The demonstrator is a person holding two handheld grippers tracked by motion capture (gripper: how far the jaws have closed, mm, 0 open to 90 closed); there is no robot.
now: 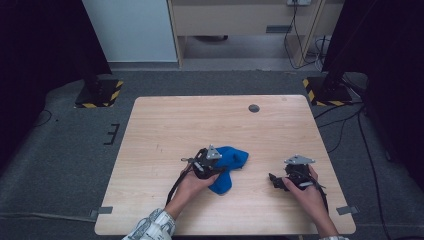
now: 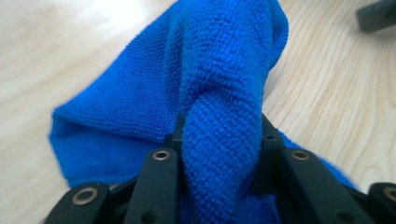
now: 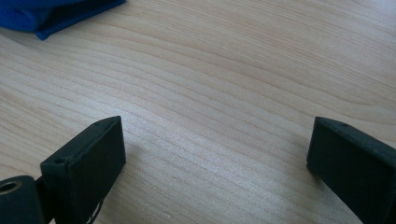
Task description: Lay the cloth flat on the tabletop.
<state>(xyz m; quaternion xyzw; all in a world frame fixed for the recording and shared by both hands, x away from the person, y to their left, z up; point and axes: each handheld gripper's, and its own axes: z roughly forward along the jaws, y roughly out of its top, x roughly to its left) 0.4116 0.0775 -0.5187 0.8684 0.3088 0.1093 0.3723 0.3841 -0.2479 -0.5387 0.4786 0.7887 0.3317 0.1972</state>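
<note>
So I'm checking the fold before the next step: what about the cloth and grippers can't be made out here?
- Cloth, high view: its near-left part lies under the left gripper and hand; corners can't be counted.
- Cloth, left gripper view: the pinched fold hides the pads; the bottom edge cuts it off.
- Cloth, right gripper view: the top edge crops it to a corner.
- Right gripper, high view: its jaw gap is too small to judge.

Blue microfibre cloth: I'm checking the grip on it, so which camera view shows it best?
The left gripper view: the blue microfibre cloth sits close up, a bunched fold pinched between the left hand-held gripper jaws. The high view shows the cloth small and crumpled on the wooden table. The right gripper view catches one corner.
</note>
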